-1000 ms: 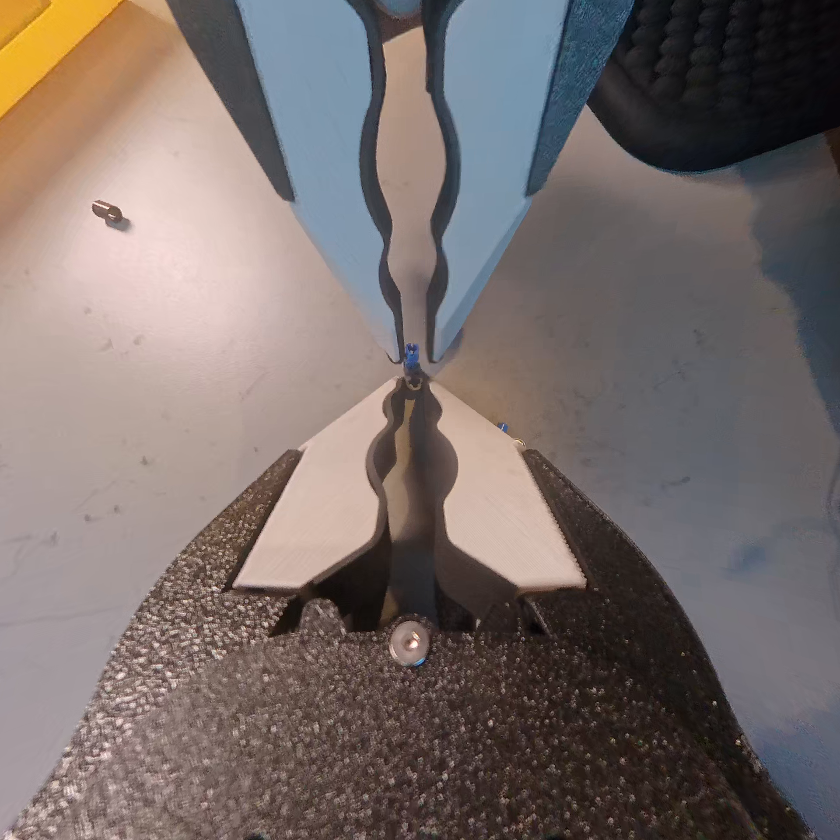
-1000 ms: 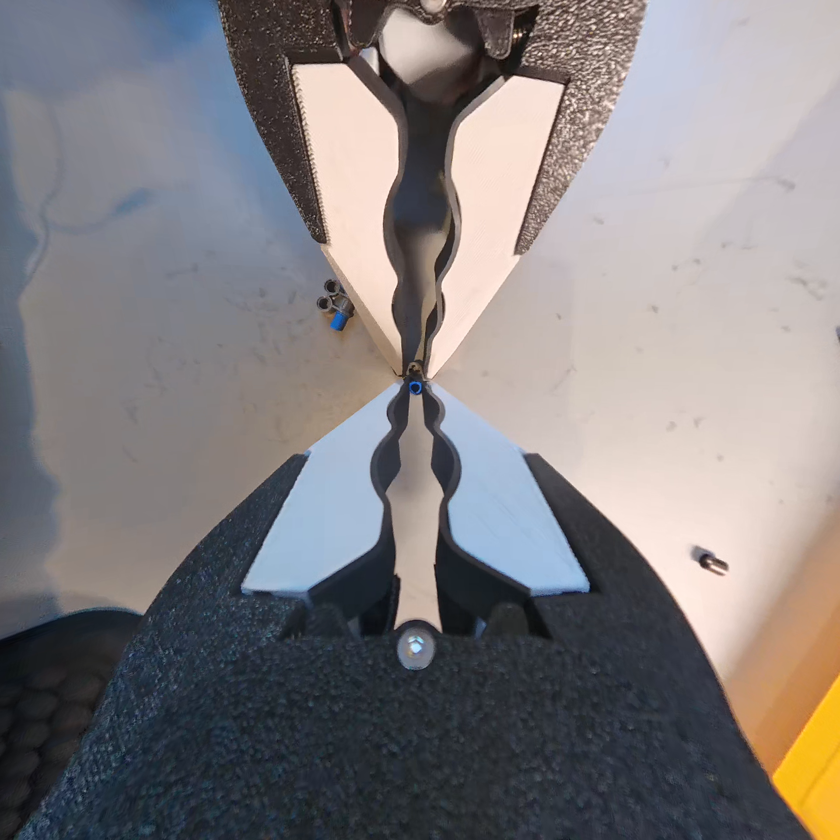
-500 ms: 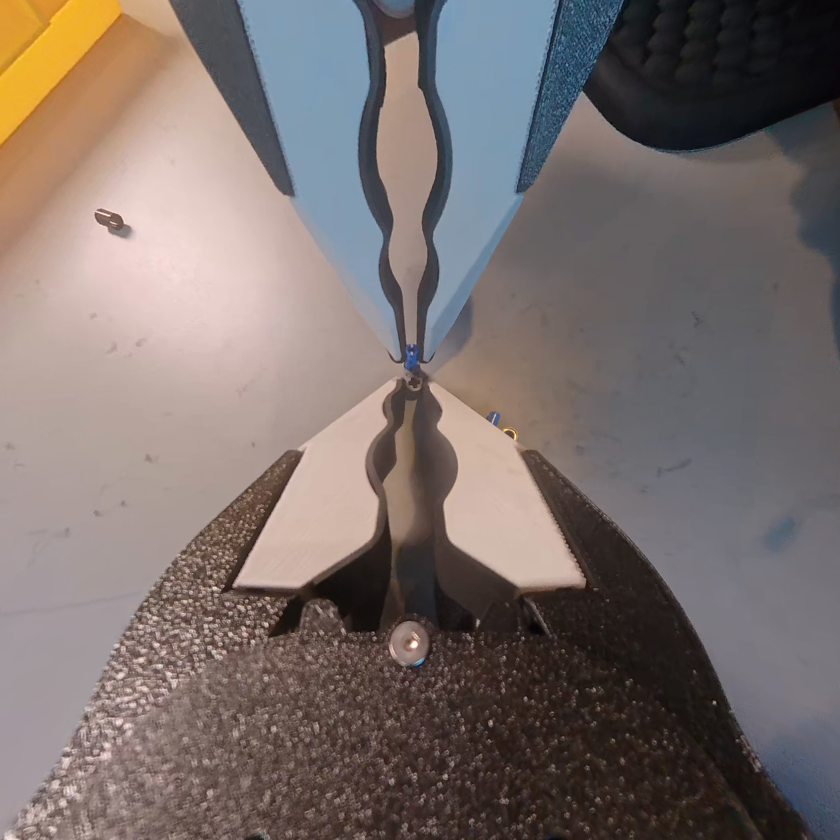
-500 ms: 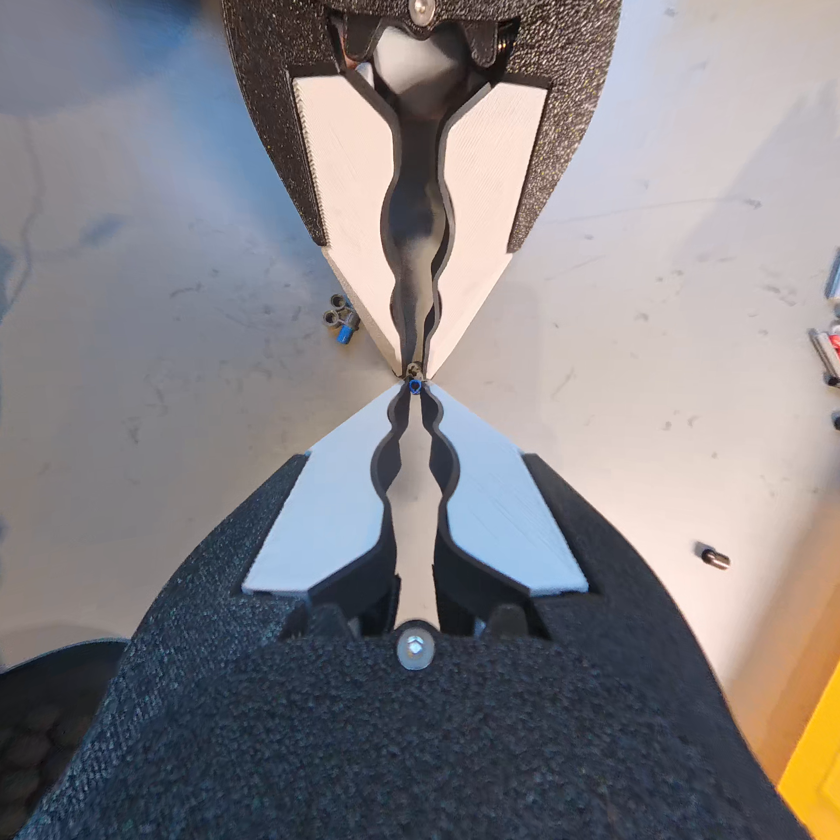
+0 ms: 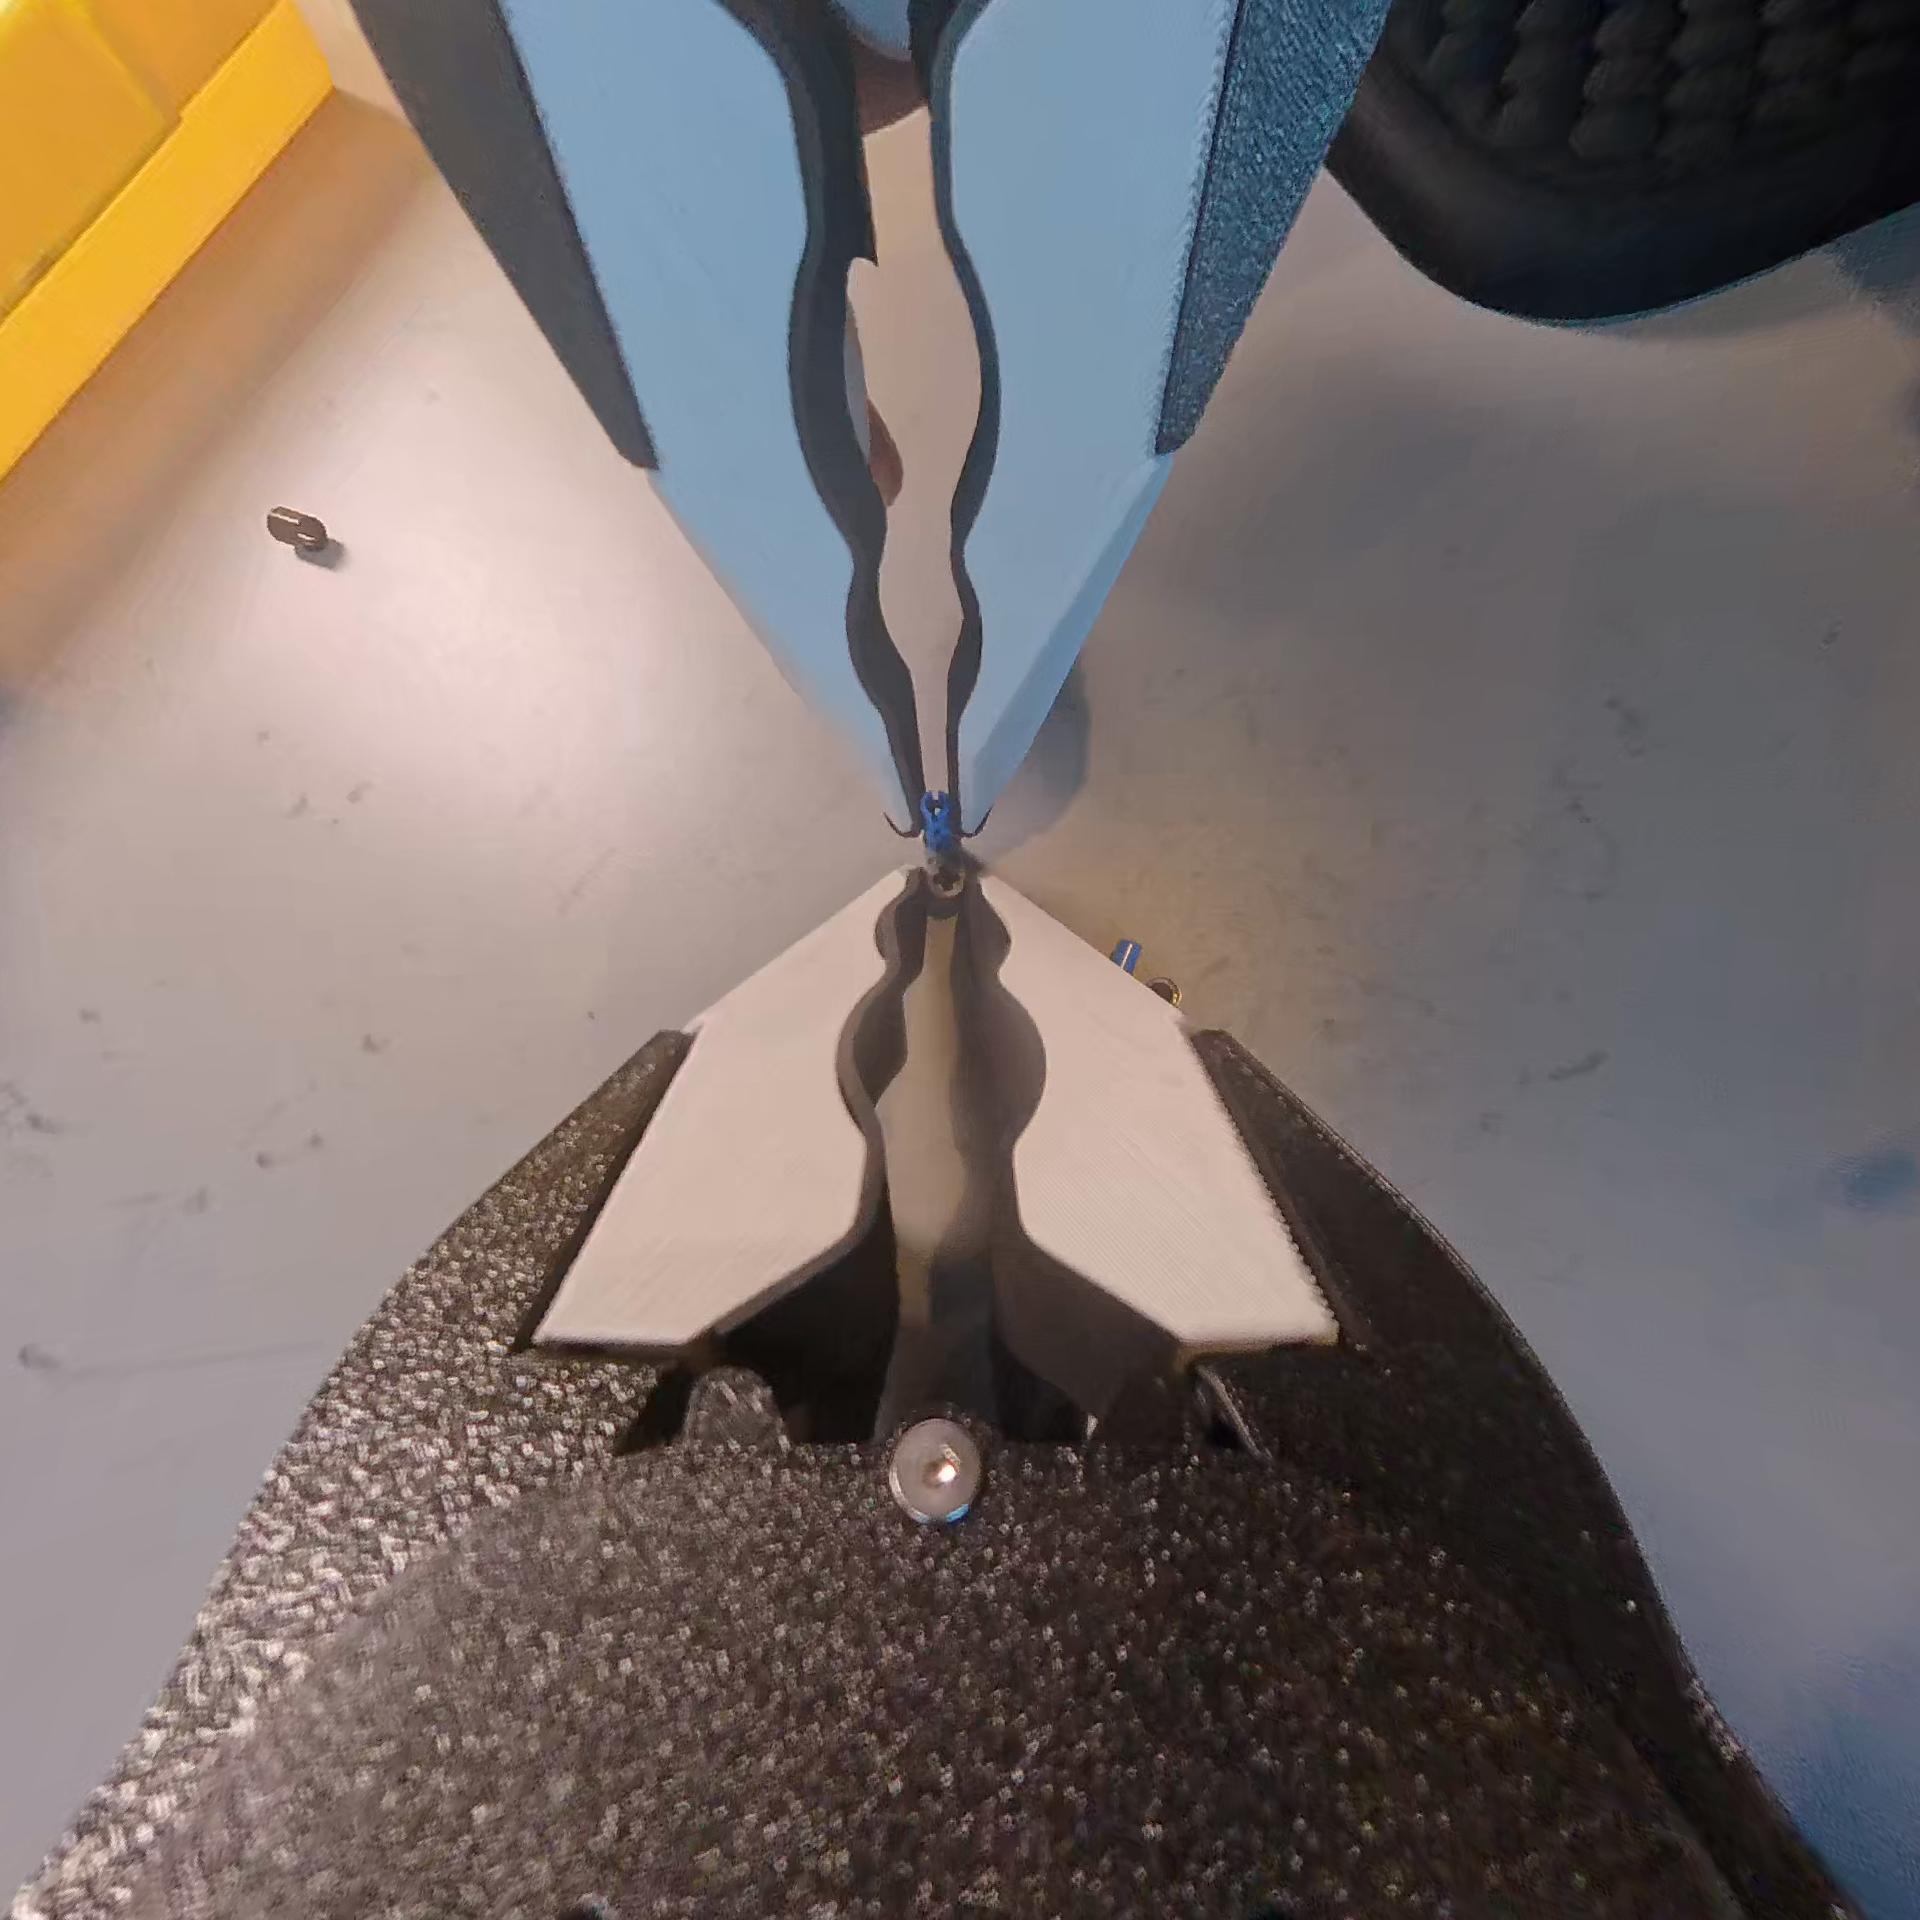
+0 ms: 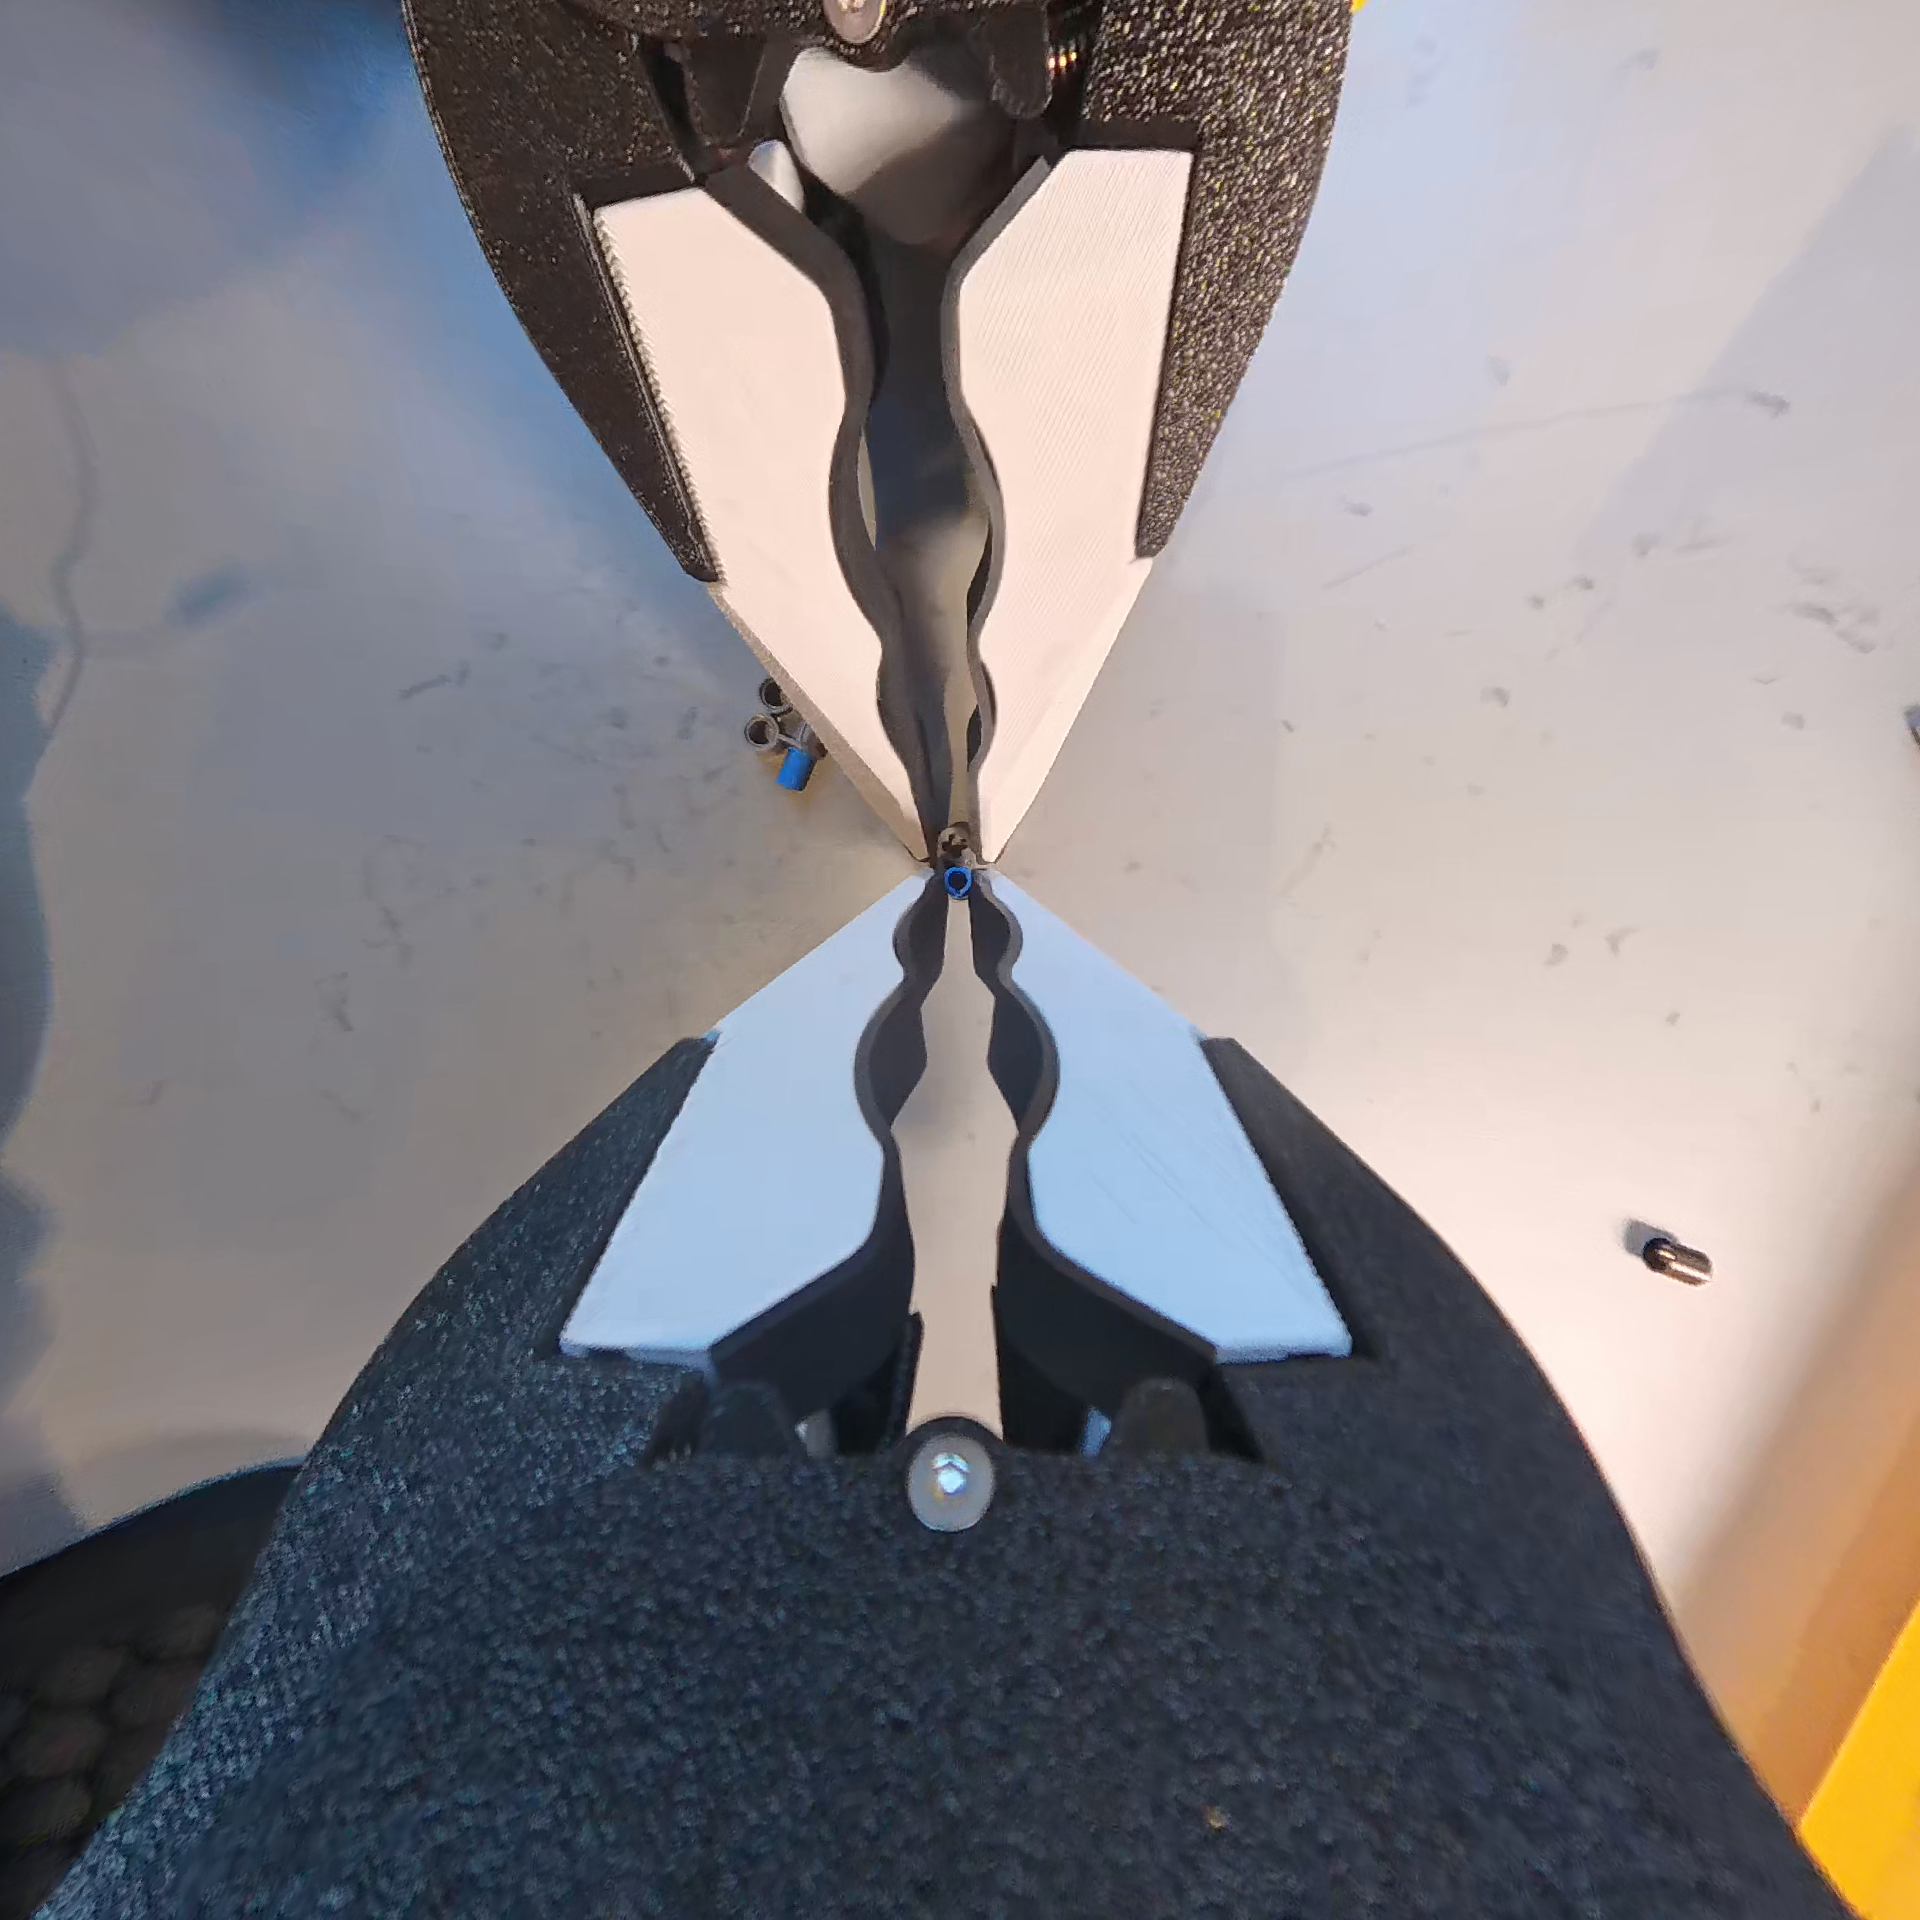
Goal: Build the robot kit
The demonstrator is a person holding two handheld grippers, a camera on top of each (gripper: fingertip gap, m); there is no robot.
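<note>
My two grippers meet tip to tip above a grey table (image 5: 416, 831). In the left wrist view my left gripper (image 5: 943, 885) is shut on a tiny dark connector piece (image 5: 945, 881). My right gripper (image 5: 938, 823) comes in from the top, shut on a small blue pin (image 5: 935, 814). The pin and the dark piece touch end to end. In the right wrist view my right gripper (image 6: 957, 889) grips the blue pin (image 6: 957, 883), seen end on. The left gripper (image 6: 956, 850) opposite it holds the dark piece (image 6: 954, 837).
A loose dark connector with a blue pin (image 6: 781, 740) lies on the table by the left gripper; part of it shows in the left wrist view (image 5: 1127, 951). A small dark pin (image 5: 301, 528) (image 6: 1675, 1262) lies apart. A yellow bin (image 5: 104, 208) and a black ribbed object (image 5: 1662, 135) stand at the edges. Left and right tips are no more than a few centimetres apart.
Both grippers stay shut and tip to tip. The pair has drifted slightly over the table, and the left gripper shows more fully in the right wrist view.
</note>
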